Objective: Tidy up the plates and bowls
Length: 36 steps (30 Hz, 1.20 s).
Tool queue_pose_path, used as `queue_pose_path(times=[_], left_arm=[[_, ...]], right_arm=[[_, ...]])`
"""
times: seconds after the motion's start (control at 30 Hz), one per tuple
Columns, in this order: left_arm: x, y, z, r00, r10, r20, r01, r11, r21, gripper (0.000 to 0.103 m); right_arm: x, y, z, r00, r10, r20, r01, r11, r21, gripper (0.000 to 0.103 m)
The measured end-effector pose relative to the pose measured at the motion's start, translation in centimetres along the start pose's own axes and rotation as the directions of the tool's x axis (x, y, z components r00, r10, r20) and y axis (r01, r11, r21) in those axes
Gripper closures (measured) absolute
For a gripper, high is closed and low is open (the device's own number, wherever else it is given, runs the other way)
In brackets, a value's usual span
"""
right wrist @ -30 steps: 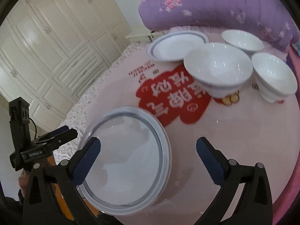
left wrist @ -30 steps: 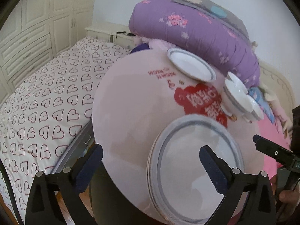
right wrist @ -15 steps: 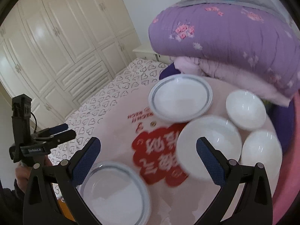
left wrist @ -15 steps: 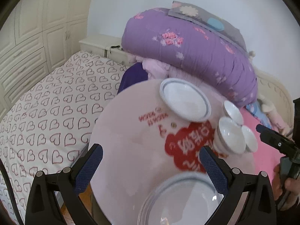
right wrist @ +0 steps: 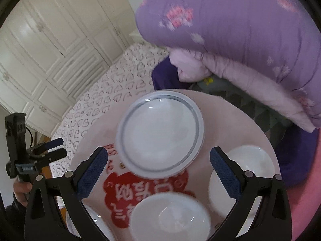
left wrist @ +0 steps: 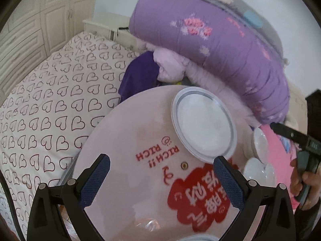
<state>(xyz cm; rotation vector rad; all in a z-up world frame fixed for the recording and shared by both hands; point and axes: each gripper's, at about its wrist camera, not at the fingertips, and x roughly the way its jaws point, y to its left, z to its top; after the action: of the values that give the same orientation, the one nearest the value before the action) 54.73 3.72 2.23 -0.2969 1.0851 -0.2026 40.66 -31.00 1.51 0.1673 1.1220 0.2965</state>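
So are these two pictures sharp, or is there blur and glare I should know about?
Left wrist view: the gripper is crisp, the quilt and the table print are smeared, and straight lines bow at the edges. Right wrist view: the nearest bowl is blurred, and the plate shows small glints near its rim.

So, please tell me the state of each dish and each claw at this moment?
Far plate: flat on the table, empty.
Near plate: at the table edge, mostly hidden.
Front bowl: upright, empty.
Right bowl: upright, empty.
Left claw: open, holding nothing.
Right claw: open, holding nothing.
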Motion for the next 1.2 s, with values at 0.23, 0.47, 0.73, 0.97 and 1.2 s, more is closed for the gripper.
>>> queue_pose_path(times=[0.23,0.47,0.73,0.97,1.2], left_arm=[[7.1,-2.1,4.0,0.997,0.004,-0.073,-0.005,1.000,-0.012,0.002],[13.6,-2.9,6.7,0.987,-0.029,-0.158,0.023,0.999,-0.040,0.008],[17.8,-2.8,8.0,0.982,-0.039,-0.185,0.029,0.998,-0.055,0.017],[20.0,-2.8,8.0,0.970,-0.081,-0.231,0.065,0.995,-0.073,0.042],[21.2,-3.0,8.1,0.963,-0.105,-0.249,0.088,0.993,-0.078,0.068]], right_arm=[[5.2,-4.2,3.0,0.994,-0.005,-0.106,0.011,0.998,0.058,0.000],[8.6,-5.8,3.6,0.983,0.026,-0.181,-0.014,0.998,0.064,0.004],[10.2,-5.7,4.0,0.972,0.030,-0.233,-0.021,0.999,0.038,0.014],[11.4,-5.5,3.8,0.964,0.041,-0.262,-0.031,0.999,0.044,0.032],[12.7,-5.3,3.2,0.957,0.002,-0.291,0.008,0.999,0.031,0.046]])
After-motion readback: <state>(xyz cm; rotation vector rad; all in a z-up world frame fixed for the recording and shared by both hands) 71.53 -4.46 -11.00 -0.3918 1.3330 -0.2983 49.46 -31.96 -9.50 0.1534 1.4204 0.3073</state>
